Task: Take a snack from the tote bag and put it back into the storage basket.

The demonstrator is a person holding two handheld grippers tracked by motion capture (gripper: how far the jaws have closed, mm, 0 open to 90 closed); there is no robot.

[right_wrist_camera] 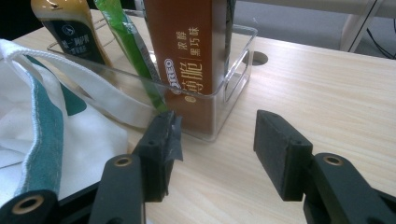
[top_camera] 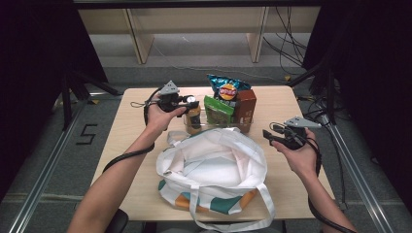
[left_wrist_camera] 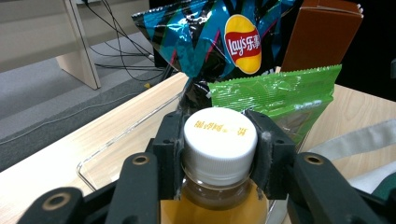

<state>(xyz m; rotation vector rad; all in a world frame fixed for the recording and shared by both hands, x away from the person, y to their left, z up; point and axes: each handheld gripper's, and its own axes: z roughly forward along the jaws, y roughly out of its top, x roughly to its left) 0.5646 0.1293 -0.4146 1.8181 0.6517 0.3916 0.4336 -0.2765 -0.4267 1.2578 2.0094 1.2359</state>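
Left gripper [left_wrist_camera: 219, 154] pinches bottle [left_wrist_camera: 219, 186] by white cap [left_wrist_camera: 219, 135], bottle upright in clear bin [right_wrist_camera: 233, 70]. Looks heavy with liquid, smooth, rigid; cap grip may slip, neck safer. Right gripper [right_wrist_camera: 215, 149] spread, empty. Tote bag [top_camera: 214, 165] near.

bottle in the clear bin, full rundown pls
The bottle is clear plastic with amber liquid, a ribbed white cap with faint yellow print and a dark label. It stands upright at one end of the clear bin, beside a green packet. The left gripper is shut on its cap, a pad on either side.
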